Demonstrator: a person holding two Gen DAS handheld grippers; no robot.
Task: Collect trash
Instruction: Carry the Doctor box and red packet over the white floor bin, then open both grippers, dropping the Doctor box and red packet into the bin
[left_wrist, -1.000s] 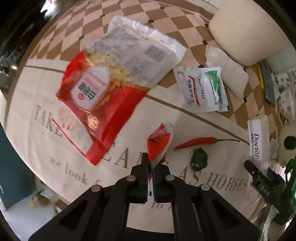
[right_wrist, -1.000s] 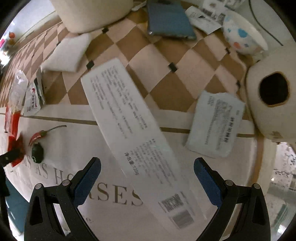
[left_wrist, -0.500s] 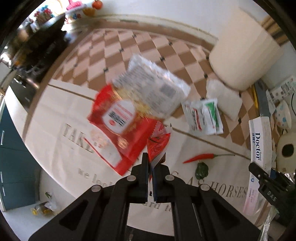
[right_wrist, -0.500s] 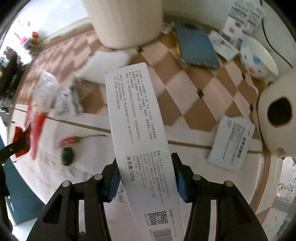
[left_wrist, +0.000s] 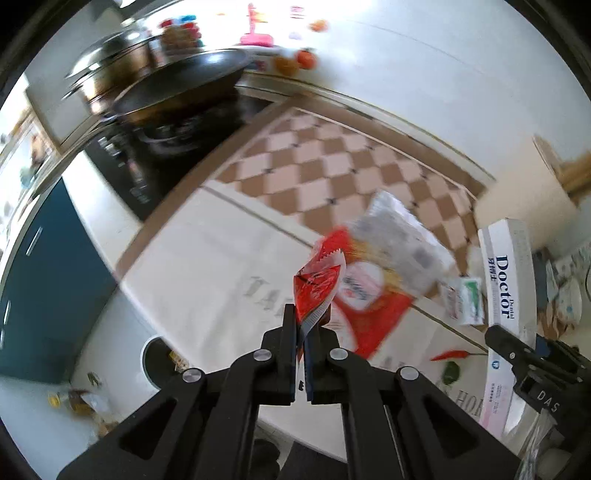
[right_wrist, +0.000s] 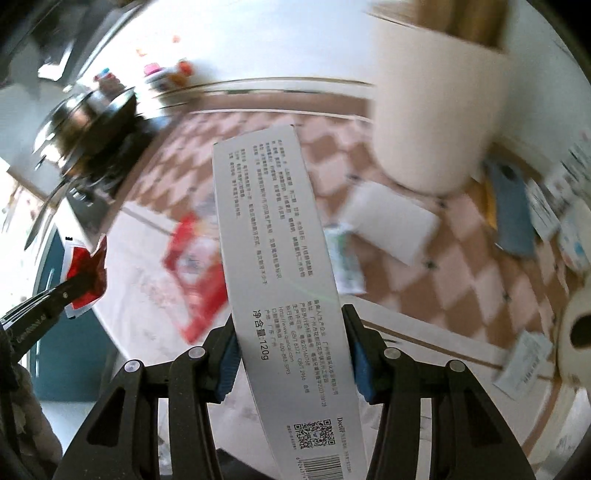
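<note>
My left gripper (left_wrist: 303, 325) is shut on a small red sachet (left_wrist: 316, 291) and holds it in the air above the table; it also shows in the right wrist view (right_wrist: 85, 275). My right gripper (right_wrist: 291, 343) is shut on a long white toothpaste box (right_wrist: 275, 251), lifted off the table; the box also shows in the left wrist view (left_wrist: 504, 295). A large red and clear food bag (left_wrist: 380, 273) lies on the tablecloth (left_wrist: 207, 266). A small white and green packet (left_wrist: 465, 301) lies to its right.
A red chilli (left_wrist: 450, 355) and a dark green lump (left_wrist: 450, 372) lie on the cloth. A stove with a wok (left_wrist: 177, 88) stands at the back left. A cream bin (right_wrist: 439, 107), a white pad (right_wrist: 391, 221), a blue notebook (right_wrist: 511, 210) and papers lie on the right.
Both grippers have risen and tilted up from the table. My right gripper closed on the toothpaste box and lifted it. My left gripper carried the red sachet up.
</note>
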